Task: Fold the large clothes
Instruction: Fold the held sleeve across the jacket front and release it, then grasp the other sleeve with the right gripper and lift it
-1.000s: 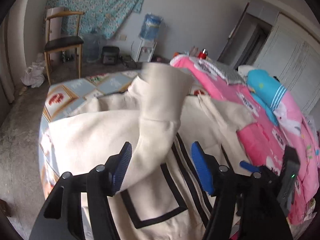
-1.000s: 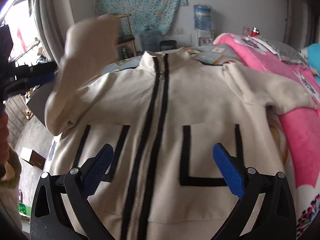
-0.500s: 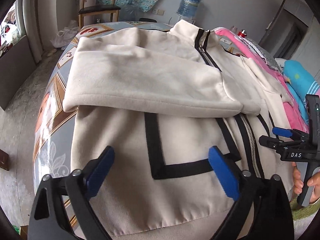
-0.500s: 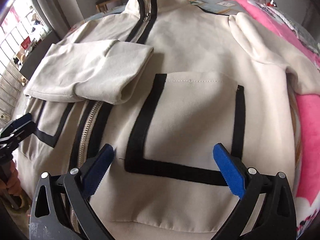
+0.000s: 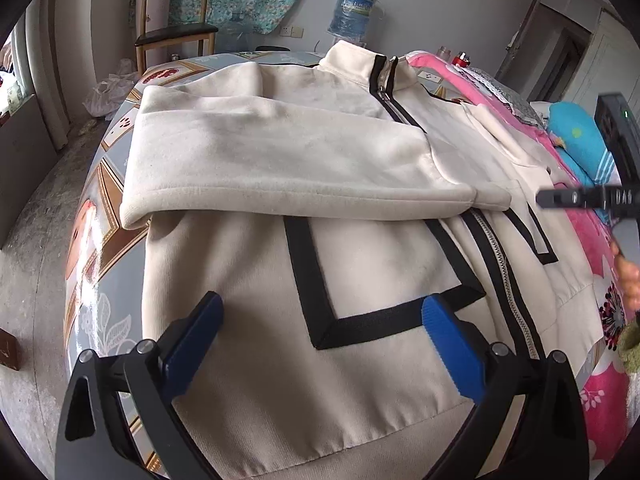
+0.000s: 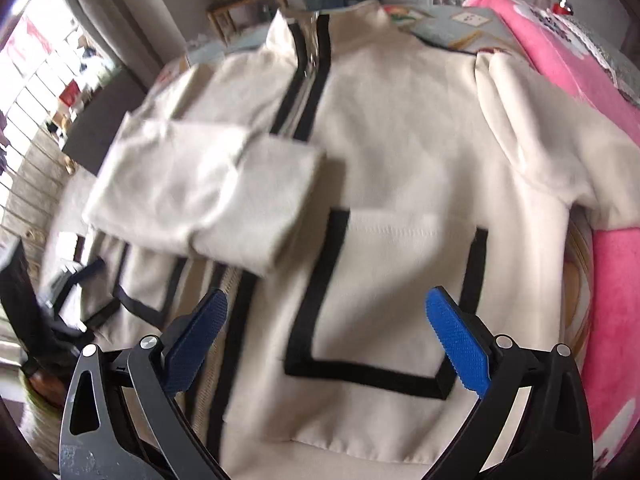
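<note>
A cream zip-up jacket [image 5: 360,368] with black trim lies front up on the bed. Its left sleeve [image 5: 280,168] is folded across the chest and reaches the zip. The other sleeve [image 6: 560,160] lies spread toward the pink blanket. My left gripper [image 5: 320,336] is open and empty above the left pocket near the hem. My right gripper [image 6: 326,328] is open and empty above the right pocket [image 6: 384,292]. It also shows at the right edge of the left wrist view [image 5: 580,198]. The right wrist view is blurred.
A pink blanket [image 5: 592,240] and a blue pillow [image 5: 576,140] lie to the right of the jacket. The patterned bed sheet [image 5: 96,240] shows on the left, with bare floor beyond. A wooden chair [image 5: 176,28] and a water bottle [image 5: 352,8] stand by the far wall.
A second ago the left sleeve was lifted over the jacket; it now lies folded flat across the chest. Both grippers have drawn back toward the hem, still open.
</note>
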